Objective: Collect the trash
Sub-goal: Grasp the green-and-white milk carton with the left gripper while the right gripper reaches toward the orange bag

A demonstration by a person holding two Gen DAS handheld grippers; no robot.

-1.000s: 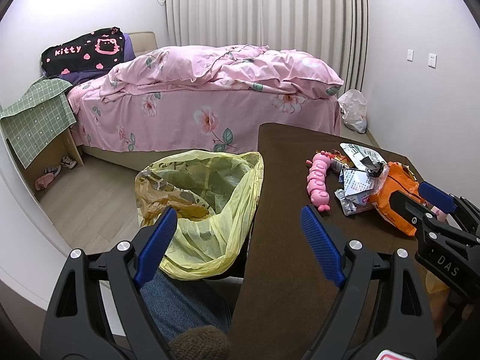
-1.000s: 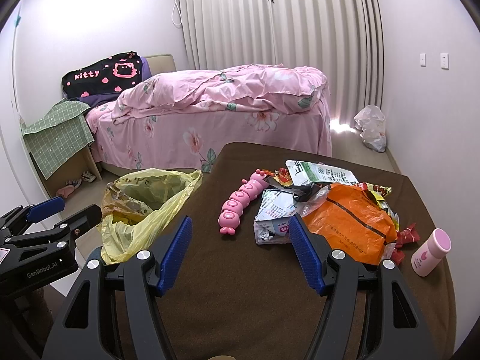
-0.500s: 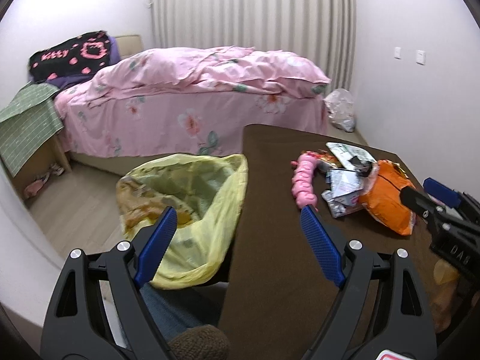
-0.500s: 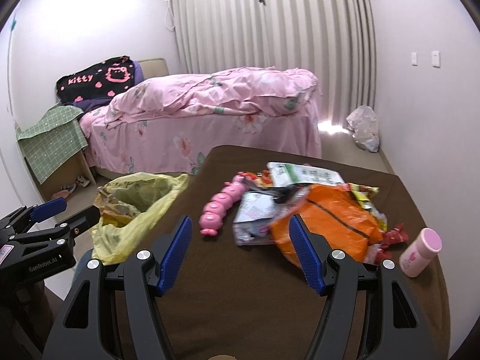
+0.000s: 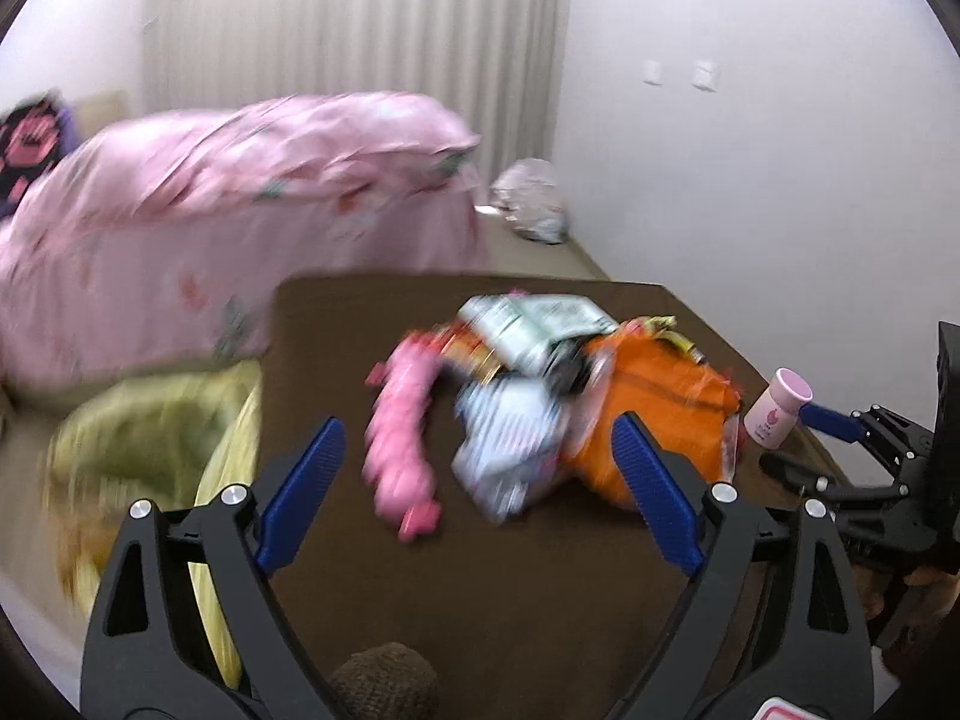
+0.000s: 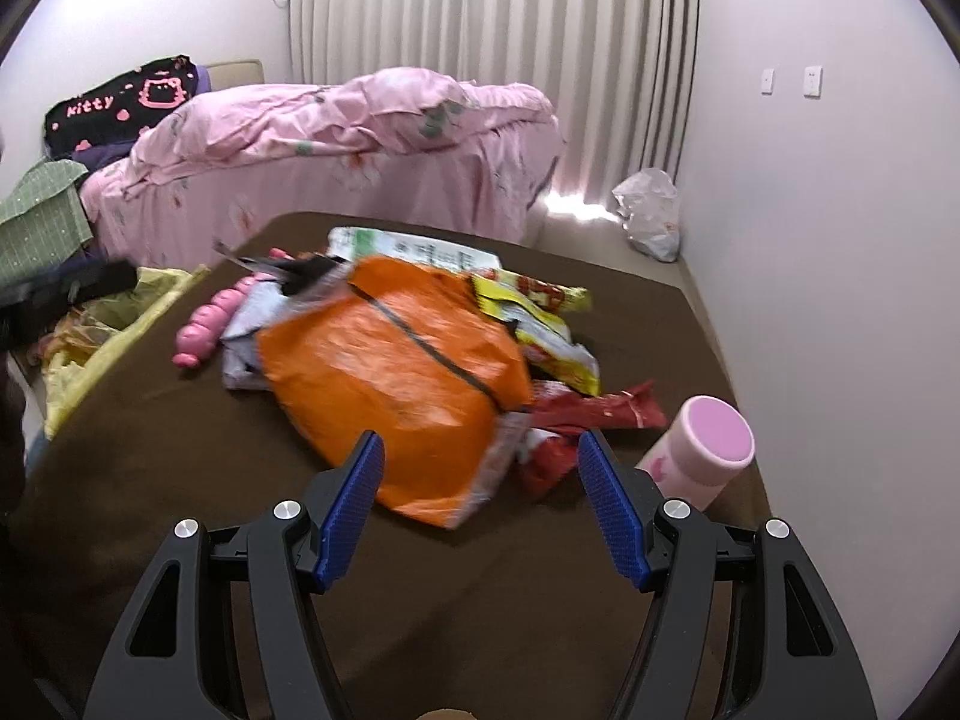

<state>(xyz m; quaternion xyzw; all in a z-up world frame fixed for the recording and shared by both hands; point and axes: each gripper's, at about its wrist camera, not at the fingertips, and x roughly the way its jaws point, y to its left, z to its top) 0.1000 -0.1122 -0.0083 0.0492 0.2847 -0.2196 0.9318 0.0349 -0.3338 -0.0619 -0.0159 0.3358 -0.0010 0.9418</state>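
Trash pile (image 6: 414,360) sits mid-table on brown table (image 6: 480,630), toward the far half. Top item: orange plastic bag (image 6: 390,384), crinkled, glossy, dark stripe across it, white inner edge showing at the near corner. Under and behind it: white-green printed packet (image 6: 414,252), yellow snack wrapper (image 6: 540,324), red wrapper (image 6: 594,411) poking out at right, grey-white printed pouch (image 6: 252,324) at left. Left wrist view heavily motion-blurred; same pile readable there as orange bag (image 5: 654,414) plus pale wrappers (image 5: 510,438).

Pink segmented caterpillar toy (image 6: 210,324) lying just left of pile, touching or nearly touching the pouch, cannot tell which. Pink-capped white bottle (image 6: 699,450) at right of pile, tilted, near red wrapper.

Yellow trash bag (image 6: 114,324) hanging open off the table's left edge, some wrappers visible inside; blurred in left view (image 5: 156,438).

Right gripper (image 6: 480,504) over near edge of table, jaws spread wide, nothing between the blue pads, orange bag's near corner framed between the fingertips. Left gripper (image 5: 474,492) also spread wide, empty, pointing at toy and pile.

Background: pink floral bed (image 6: 336,162), striped curtain (image 6: 498,42), white plastic bag (image 6: 651,213) on floor by wall.
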